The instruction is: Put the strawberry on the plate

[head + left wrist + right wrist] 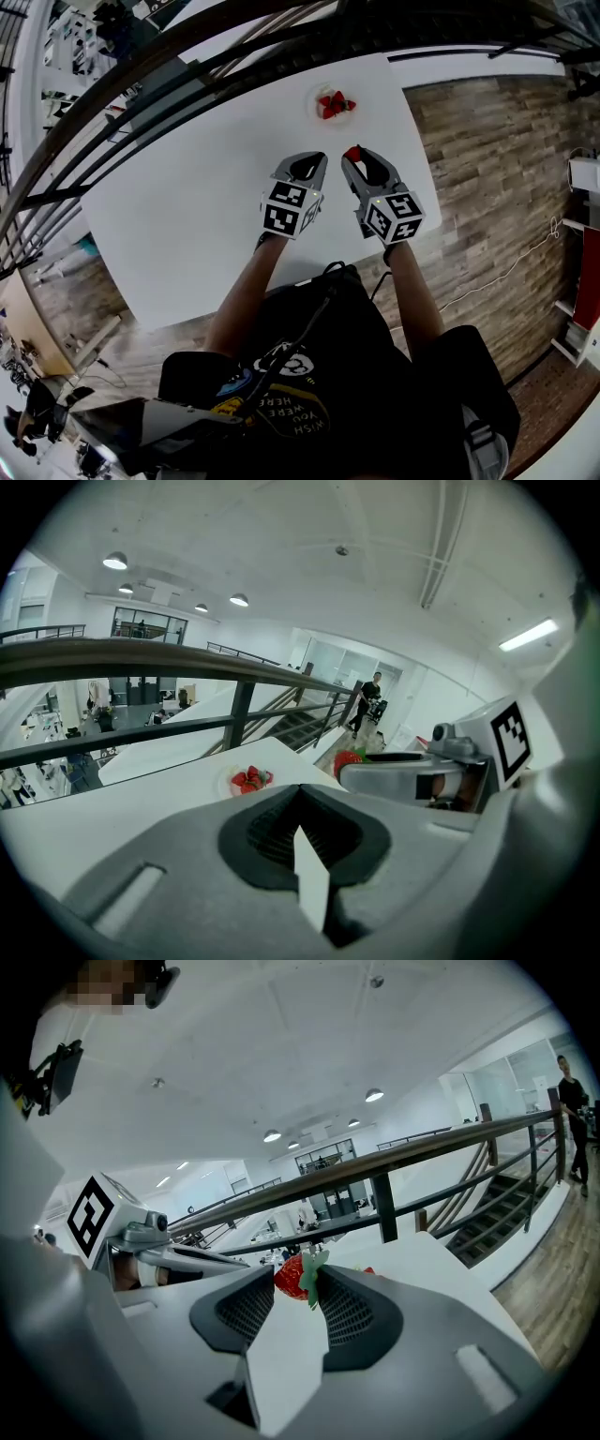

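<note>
A red strawberry (352, 153) with green leaves sits between the tips of my right gripper (354, 159), which is shut on it above the white table (187, 216). In the right gripper view the strawberry (291, 1277) is pinched at the jaw tips. Farther along the table stands a small white plate (316, 101) with strawberries (335, 105) on it. It also shows in the left gripper view, where the plate (232, 783) lies ahead. My left gripper (313, 163) hovers just left of the right one, its jaws together and holding nothing.
The table's far edge runs just behind the plate, with a dark metal railing (141, 103) beyond it. Wood floor (487, 169) lies to the right, with a thin cable (506, 272) across it. Stairs (506, 1213) drop away past the table's corner.
</note>
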`<state>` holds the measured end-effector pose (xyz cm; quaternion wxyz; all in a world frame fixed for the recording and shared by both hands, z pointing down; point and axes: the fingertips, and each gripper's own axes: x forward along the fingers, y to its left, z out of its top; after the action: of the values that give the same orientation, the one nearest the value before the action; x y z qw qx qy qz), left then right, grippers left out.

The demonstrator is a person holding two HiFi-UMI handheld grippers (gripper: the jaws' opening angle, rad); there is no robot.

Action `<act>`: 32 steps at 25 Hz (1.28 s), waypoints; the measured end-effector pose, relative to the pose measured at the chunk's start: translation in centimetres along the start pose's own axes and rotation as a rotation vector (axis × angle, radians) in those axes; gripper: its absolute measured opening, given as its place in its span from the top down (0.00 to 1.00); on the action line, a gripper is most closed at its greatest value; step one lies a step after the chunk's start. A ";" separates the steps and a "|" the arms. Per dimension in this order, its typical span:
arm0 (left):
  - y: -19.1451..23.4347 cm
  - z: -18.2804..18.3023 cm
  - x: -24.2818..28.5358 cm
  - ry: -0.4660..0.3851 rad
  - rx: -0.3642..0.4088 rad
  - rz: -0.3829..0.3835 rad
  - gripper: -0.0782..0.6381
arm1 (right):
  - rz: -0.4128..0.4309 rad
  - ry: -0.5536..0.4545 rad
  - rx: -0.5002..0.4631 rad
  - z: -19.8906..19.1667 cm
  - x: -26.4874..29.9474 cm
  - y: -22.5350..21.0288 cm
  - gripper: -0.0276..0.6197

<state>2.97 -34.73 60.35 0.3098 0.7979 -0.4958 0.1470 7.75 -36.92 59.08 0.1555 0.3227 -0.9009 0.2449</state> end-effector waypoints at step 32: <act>7.5 -1.6 7.5 0.088 -0.103 0.061 0.88 | 0.014 0.136 -0.018 -2.6 9.4 -6.0 0.72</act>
<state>-0.05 -41.27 68.26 0.3674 0.7582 -0.5125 0.1657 5.07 -44.25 67.41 0.2174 0.2975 -0.8928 0.2590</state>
